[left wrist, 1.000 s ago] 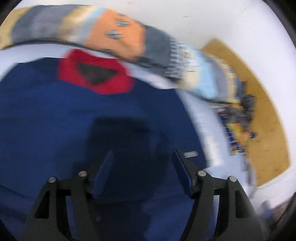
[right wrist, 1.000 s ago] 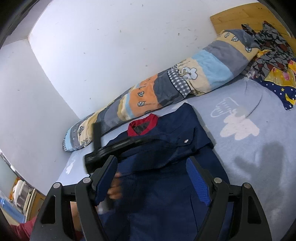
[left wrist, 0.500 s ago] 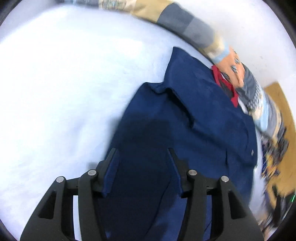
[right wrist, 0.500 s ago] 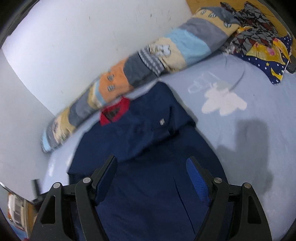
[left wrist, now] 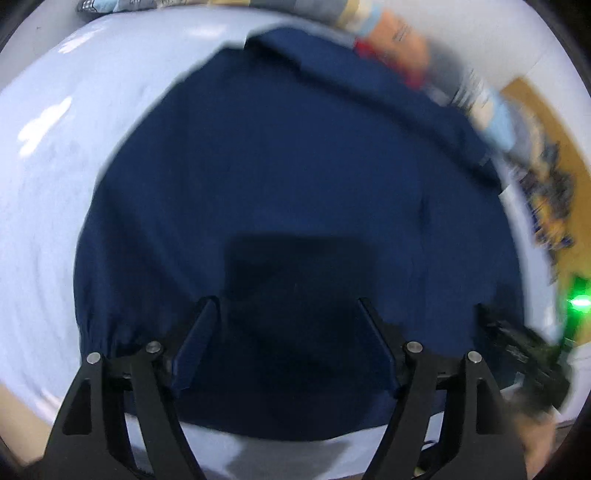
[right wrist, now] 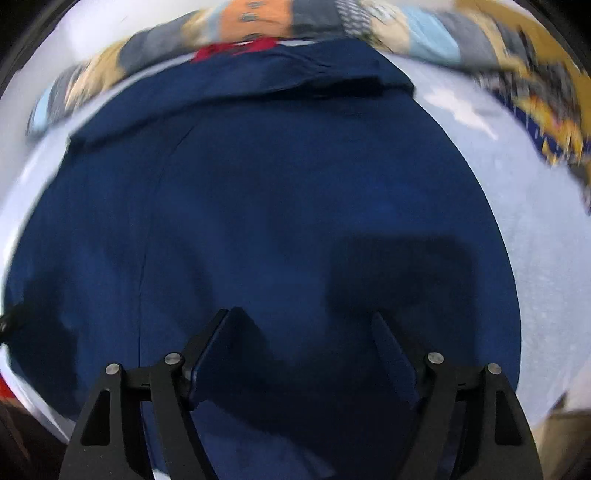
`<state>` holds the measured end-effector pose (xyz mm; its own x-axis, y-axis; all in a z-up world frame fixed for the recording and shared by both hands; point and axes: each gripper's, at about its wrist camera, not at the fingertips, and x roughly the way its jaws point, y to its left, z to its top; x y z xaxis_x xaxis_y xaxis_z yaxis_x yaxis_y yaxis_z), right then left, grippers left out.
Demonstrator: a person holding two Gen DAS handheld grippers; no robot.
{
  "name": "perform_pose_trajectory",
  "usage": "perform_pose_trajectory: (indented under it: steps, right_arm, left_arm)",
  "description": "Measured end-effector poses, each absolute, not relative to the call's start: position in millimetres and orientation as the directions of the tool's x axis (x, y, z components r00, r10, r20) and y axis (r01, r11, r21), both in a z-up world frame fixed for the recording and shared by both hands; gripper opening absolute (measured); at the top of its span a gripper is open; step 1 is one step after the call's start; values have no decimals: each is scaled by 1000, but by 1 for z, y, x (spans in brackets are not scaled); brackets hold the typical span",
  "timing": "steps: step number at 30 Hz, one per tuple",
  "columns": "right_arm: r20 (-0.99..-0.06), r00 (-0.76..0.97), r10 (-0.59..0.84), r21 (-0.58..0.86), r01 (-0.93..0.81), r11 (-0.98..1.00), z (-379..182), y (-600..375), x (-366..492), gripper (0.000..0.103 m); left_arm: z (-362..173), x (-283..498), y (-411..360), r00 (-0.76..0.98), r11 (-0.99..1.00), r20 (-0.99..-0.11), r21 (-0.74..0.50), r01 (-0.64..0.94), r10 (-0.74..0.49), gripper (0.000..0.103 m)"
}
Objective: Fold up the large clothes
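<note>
A large navy blue jacket (left wrist: 288,177) with a red collar (right wrist: 236,48) lies spread on the pale blue bed sheet (left wrist: 48,177), sleeves folded across its upper part. It also fills the right wrist view (right wrist: 280,206). My left gripper (left wrist: 288,332) is open and empty, low over the jacket's near hem. My right gripper (right wrist: 303,347) is open and empty, low over the lower part of the jacket. The other gripper shows blurred at the right edge of the left wrist view (left wrist: 528,354). Both views are motion-blurred.
A long patchwork bolster (right wrist: 258,18) lies along the wall behind the jacket. A pile of patterned clothes (right wrist: 546,114) sits at the far right on the sheet (right wrist: 524,192). A wooden headboard (left wrist: 554,122) stands at the right. A green light (left wrist: 578,302) glows at the right edge.
Both grippers have dropped toward the near hem of the jacket, which now fills both views. The left view swung from the jacket's side to facing the collar. Both stayed open.
</note>
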<state>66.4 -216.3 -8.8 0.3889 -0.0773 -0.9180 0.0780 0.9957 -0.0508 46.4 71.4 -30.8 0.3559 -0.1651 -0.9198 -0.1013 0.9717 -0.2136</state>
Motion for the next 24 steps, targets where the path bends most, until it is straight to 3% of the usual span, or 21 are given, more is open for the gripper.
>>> perform_pose_trajectory:
  steps: [3, 7, 14, 24]
  right_arm:
    - [-914, 398, -79, -75, 26, 997, -9, -194, 45, 80]
    - [-910, 400, -110, -117, 7, 993, -11, -175, 31, 87]
    - [-919, 389, -59, -12, 123, 992, -20, -183, 32, 102]
    - [-849, 517, -107, -37, 145, 989, -20, -176, 9, 103]
  left_arm:
    - [-27, 40, 42, 353, 997, -934, -66, -33, -50, 80]
    - [-38, 24, 26, 403, 1000, -915, 1, 15, -5, 103]
    - [-44, 8, 23, 493, 1000, -869, 30, -3, 28, 103]
    - [-45, 12, 22, 461, 999, -887, 24, -32, 36, 103]
